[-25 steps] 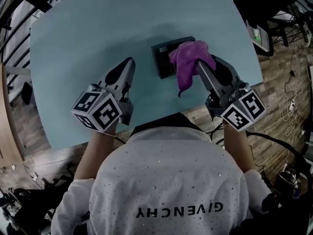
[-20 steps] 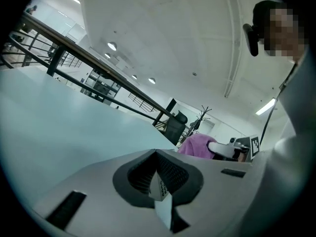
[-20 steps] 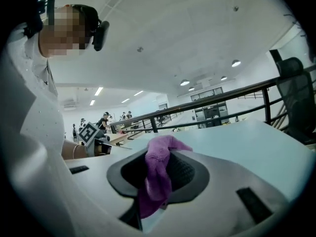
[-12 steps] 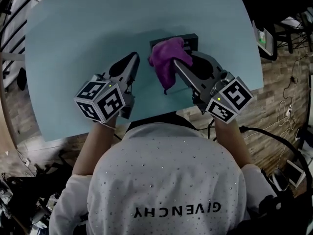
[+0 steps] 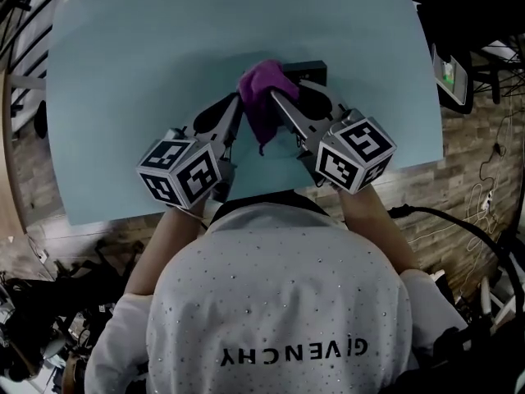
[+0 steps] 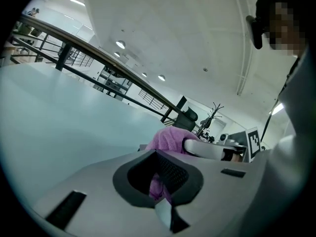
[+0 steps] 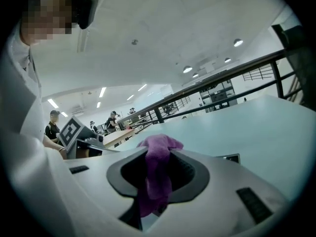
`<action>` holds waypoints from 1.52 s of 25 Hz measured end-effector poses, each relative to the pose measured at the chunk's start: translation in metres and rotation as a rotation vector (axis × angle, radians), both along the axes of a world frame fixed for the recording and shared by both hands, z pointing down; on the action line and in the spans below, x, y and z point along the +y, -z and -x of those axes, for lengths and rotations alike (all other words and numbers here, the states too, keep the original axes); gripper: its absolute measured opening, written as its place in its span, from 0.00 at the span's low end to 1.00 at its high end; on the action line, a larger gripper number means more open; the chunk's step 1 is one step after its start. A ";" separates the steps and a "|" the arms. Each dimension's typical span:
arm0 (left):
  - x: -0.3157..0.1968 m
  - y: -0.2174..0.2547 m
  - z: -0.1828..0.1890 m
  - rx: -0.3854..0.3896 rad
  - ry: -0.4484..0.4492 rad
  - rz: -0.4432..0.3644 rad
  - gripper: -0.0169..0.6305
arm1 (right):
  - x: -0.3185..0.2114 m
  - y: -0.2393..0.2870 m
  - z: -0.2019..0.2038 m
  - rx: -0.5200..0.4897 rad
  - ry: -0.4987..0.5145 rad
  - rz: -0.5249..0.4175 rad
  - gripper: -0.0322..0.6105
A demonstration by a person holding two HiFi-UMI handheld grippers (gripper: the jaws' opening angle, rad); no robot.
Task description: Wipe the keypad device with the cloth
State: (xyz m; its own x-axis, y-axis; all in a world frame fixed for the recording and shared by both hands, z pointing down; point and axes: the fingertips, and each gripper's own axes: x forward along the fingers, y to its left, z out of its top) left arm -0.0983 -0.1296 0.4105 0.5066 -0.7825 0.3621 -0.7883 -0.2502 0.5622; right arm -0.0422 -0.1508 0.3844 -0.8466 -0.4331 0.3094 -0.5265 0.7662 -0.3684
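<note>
Hiding most of keypad device [image 5: 312,66], cloth [image 5: 261,84] pinched in right gripper [image 5: 274,96]; left gripper [image 5: 239,104] closed.

The purple cloth [image 5: 261,97] looks soft, fuzzy and matt, like towelling; the pale blue table top [image 5: 148,64] is smooth with a dull sheen; the left gripper [image 5: 239,105] and right gripper [image 5: 276,93] have smooth, matt grey plastic shells with a finely ribbed dark lining; the black keypad device [image 5: 313,66] looks like hard plastic; the floor [image 5: 467,138] shows wood-grain planks; the white shirt [image 5: 279,294] is cloth speckled with glinting dots.
</note>
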 end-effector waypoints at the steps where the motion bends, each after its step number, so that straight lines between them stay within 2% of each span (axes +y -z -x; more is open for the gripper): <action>1: 0.001 0.002 0.001 0.000 0.005 -0.003 0.02 | -0.001 -0.001 -0.003 0.000 -0.008 0.006 0.19; 7: 0.007 0.003 0.013 -0.014 0.034 -0.004 0.02 | -0.005 -0.002 -0.024 -0.033 -0.062 0.046 0.19; 12: 0.007 0.005 0.018 -0.016 0.067 0.000 0.02 | -0.014 -0.002 -0.049 -0.030 -0.108 0.042 0.19; 17: 0.010 0.011 0.018 0.037 0.094 -0.010 0.02 | -0.020 -0.001 -0.070 -0.016 -0.163 0.024 0.19; 27: 0.014 0.010 0.006 0.050 0.040 0.013 0.02 | -0.035 -0.013 -0.103 -0.019 -0.251 0.047 0.19; 35: 0.020 0.009 0.009 0.082 0.048 0.034 0.02 | -0.037 -0.025 -0.123 -0.024 -0.313 0.089 0.19; 38: 0.020 0.006 0.009 0.072 0.043 0.036 0.02 | -0.038 -0.028 -0.132 -0.016 -0.336 0.100 0.19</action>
